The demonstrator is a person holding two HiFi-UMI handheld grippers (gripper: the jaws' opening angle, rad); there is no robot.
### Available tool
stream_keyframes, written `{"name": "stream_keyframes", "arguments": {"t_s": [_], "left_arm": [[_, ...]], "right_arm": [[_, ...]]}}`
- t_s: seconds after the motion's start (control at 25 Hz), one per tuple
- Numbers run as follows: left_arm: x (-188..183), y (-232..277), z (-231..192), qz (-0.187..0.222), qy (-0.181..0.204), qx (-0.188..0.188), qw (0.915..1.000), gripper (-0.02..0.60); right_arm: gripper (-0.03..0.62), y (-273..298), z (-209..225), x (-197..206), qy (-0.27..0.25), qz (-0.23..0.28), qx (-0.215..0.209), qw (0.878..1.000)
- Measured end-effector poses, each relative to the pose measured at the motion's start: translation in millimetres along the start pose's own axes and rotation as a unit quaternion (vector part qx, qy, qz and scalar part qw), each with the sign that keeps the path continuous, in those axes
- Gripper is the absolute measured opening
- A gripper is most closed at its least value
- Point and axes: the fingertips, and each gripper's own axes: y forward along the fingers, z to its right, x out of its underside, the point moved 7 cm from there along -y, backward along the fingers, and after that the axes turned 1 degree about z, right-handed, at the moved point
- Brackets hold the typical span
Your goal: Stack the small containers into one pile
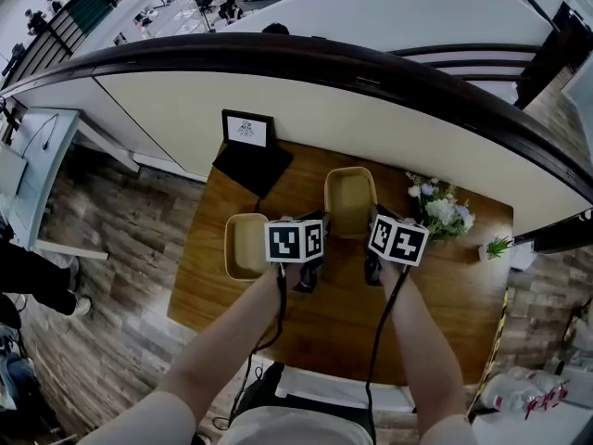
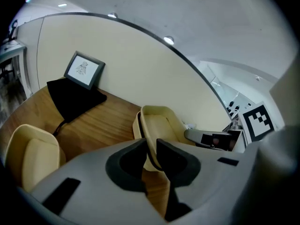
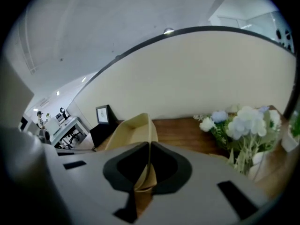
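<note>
Overhead, one beige container (image 1: 350, 197) sat between the left gripper (image 1: 324, 222) and the right gripper (image 1: 374, 219). A second container (image 1: 243, 247) lay apart on the table (image 1: 435, 290), so nothing looked stacked yet. In the left gripper view, the jaws pinched the beige container's rim. In the right gripper view, the jaws were clamped almost together on its thin wall.

L gripper (image 1: 320, 219) (grey plastic, two dark-padded jaws, black-white marker cube on top): pads pinched on left wall of the beige rectangular plastic container (image 1: 350, 197), pointing fwd & down. R gripper (image 1: 375, 216), same build: pads nearly together, clamped on container's right wall, same tilt. L forearm (image 1: 232, 341) & R forearm (image 1: 422, 341) reach toward container side by side, wrists close.
</note>
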Motion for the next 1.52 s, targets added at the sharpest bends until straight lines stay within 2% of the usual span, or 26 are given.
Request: {"name": "stream_keyframes", "arguments": {"t_s": [0.12,0.24,0.4,0.56,0.76,0.84,0.88,0.92,1.08,1.28,1.4,1.52], "left_arm": [[3.8,11.2,-2.7,-0.008,0.004,-0.001,1.0,0.06],[8.5,19.6,-6.4,-0.014,0.002,-0.003,0.9999,0.06],[13.0,26.4,-6.7,-0.018,-0.004,0.001,0.9998,0.064],[17.5,32.5,-5.7,-0.019,-0.005,0.005,0.9998,0.074],[23.0,34.1,-9.1,-0.01,-0.039,0.01,0.9992,0.074],[24.7,32.3,-8.0,-0.012,-0.038,0.01,0.9992,0.081],[25.6,30.9,-7.6,-0.013,-0.035,0.009,0.9993,0.08],[26.6,29.3,-7.6,-0.013,-0.032,0.009,0.9994,0.077],[30.0,26.5,-8.7,-0.011,-0.029,0.014,0.9994,0.094],[32.3,27.8,-10.9,-0.007,-0.029,0.016,0.9994,0.11],[32.4,25.5,-9.2,-0.011,-0.011,0.013,0.9998,0.107],[29.0,14.2,-5.8,-0.003,0.003,0.013,0.9999,0.104]], "right_arm": [[0.025,4.5,1.5,0.0,-0.043,-0.01,0.02,0.999],[0.025,12.7,0.6,5.4,-0.084,-0.044,0.027,0.995],[0.041,21.2,6.0,15.1,-0.098,-0.07,0.035,0.992],[0.054,23.3,6.8,17.6,-0.12,-0.07,0.042,0.989],[0.062,25.1,5.2,18.6,-0.132,-0.072,0.048,0.987],[0.083,24.8,6.1,19.0,-0.141,-0.077,0.055,0.986],[0.142,24.8,7.8,20.6,-0.146,-0.081,0.061,0.984],[0.175,25.3,10.0,23.0,-0.15,-0.086,0.066,0.983],[0.175,31.8,18.0,35.9,-0.143,-0.1,0.065,0.983],[0.149,38.1,22.7,41.1,-0.107,-0.099,0.058,0.988],[0.149,34.8,19.6,38.9,-0.118,-0.097,0.061,0.986],[0.164,18.8,12.8,29.8,-0.117,-0.074,0.052,0.989]]}}
